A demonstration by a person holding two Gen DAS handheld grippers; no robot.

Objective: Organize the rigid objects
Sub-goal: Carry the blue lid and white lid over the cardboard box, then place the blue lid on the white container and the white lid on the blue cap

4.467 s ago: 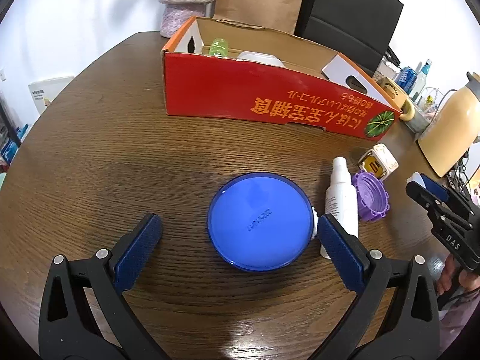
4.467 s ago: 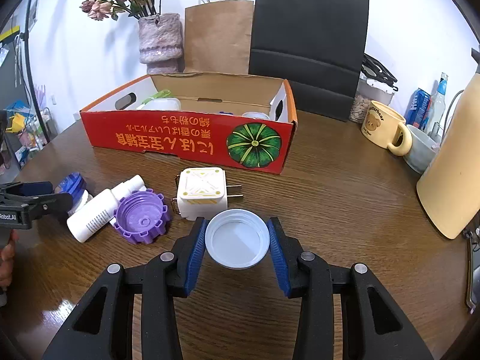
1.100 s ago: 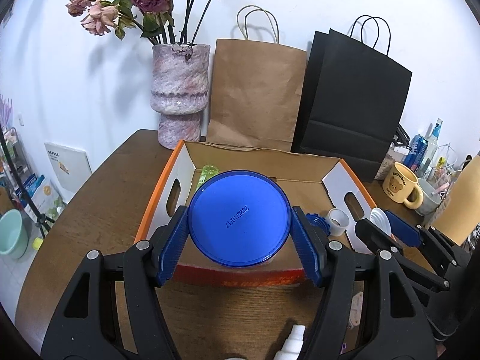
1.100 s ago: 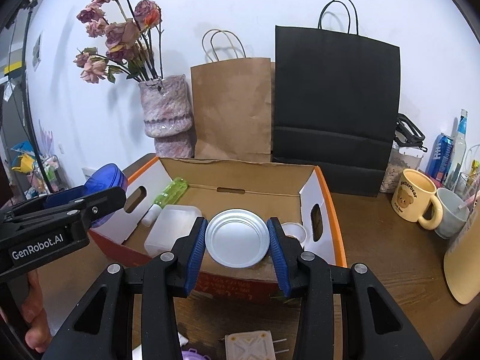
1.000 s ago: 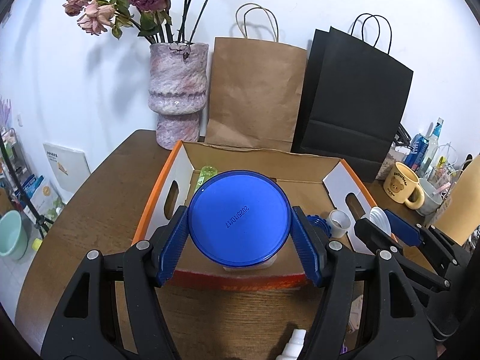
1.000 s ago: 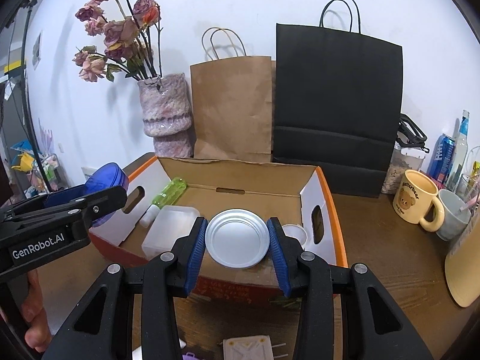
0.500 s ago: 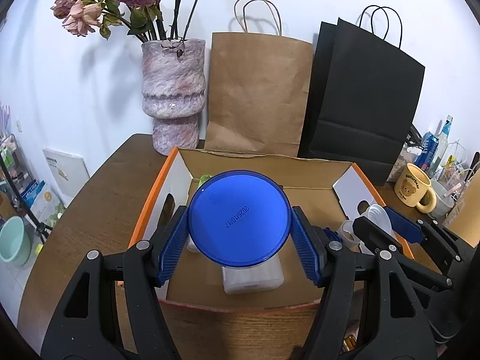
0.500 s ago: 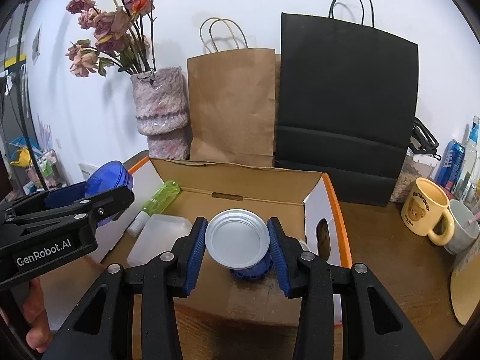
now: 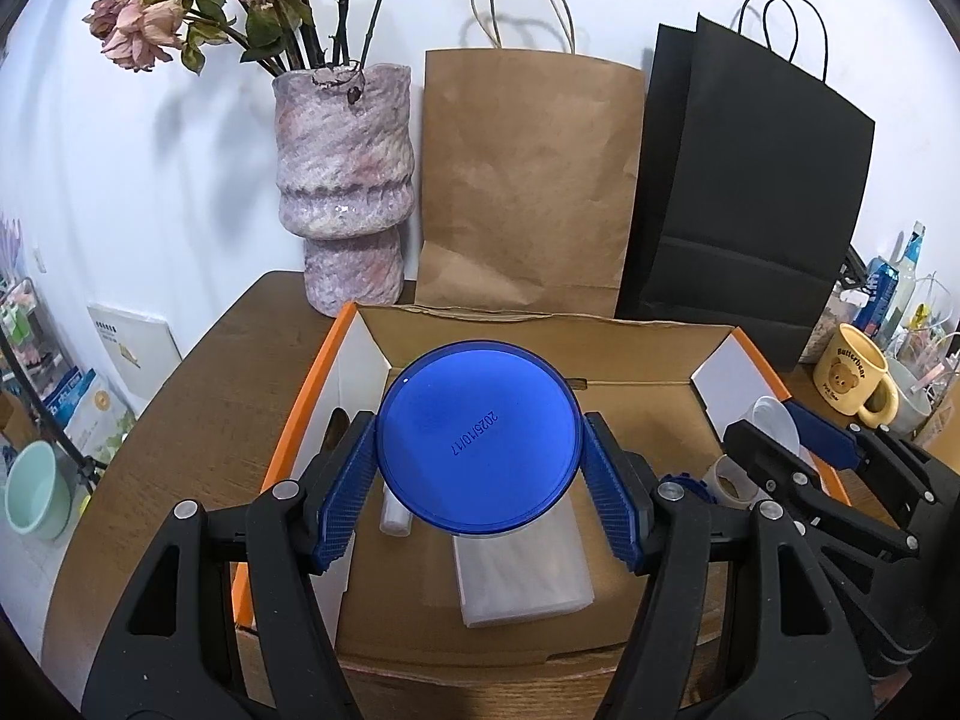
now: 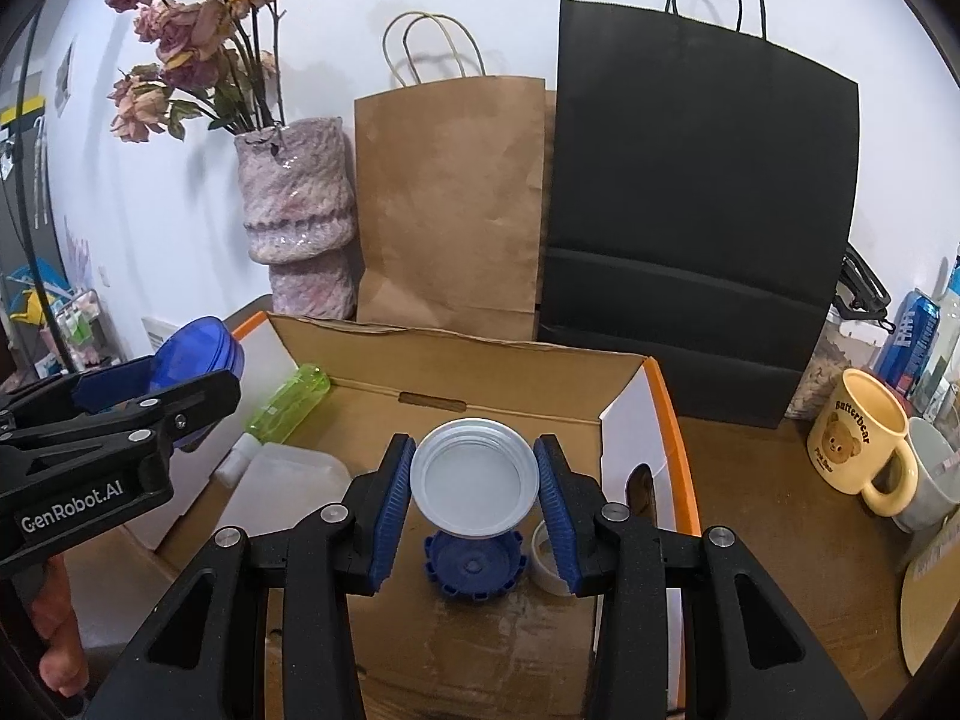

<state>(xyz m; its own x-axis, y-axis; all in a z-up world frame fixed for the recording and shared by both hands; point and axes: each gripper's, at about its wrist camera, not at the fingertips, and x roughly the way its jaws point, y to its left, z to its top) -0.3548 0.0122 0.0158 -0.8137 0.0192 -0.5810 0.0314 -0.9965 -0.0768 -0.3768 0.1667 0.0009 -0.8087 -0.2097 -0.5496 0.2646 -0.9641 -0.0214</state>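
Observation:
My left gripper is shut on a large round blue lid and holds it above the left half of the open cardboard box. My right gripper is shut on a small white lid and holds it above the right half of the box. On the box floor lie a clear plastic container, a green bottle, a dark blue toothed cap and a small white cap. The left gripper also shows in the right wrist view.
A pink vase with dried roses, a brown paper bag and a black paper bag stand behind the box. A yellow bear mug and a grey cup stand on the wooden table at the right.
Both grippers have moved forward over the box with their lids still held. The box floor and its contents now lie directly below them.

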